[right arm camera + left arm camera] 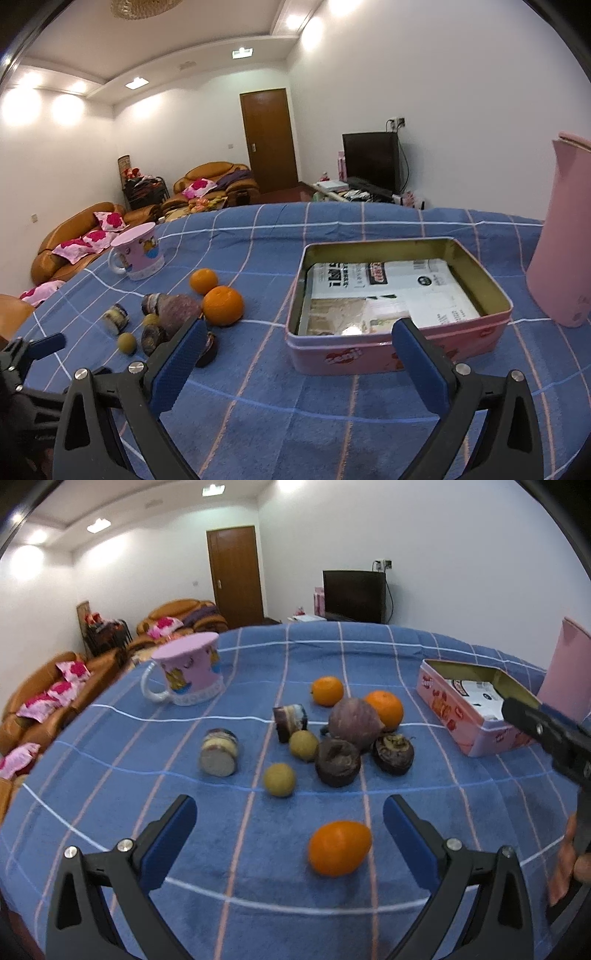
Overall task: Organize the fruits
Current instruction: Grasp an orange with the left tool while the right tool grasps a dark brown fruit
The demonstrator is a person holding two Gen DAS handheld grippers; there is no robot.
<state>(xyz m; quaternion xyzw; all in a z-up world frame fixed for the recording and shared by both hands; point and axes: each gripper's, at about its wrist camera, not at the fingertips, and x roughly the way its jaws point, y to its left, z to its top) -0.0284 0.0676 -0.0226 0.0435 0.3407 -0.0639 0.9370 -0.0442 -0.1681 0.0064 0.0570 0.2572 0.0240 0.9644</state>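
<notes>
I am lining my wide-open, empty left gripper (290, 834) around the orange (340, 848) at its 3 o'clock, needing a rightward nudge before closing, while the right gripper (299, 354) is hanging open and empty before the tin (495, 295).

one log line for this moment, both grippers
left gripper: open, near orange | right gripper: open, facing tin | fruit on table

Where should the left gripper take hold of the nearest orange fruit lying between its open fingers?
Grip the orange fruit across its shorter middle, coming down from above with the left gripper. It is oval, lying on its side on the tablecloth, apart from the other fruit, so both flanks look free.
</notes>
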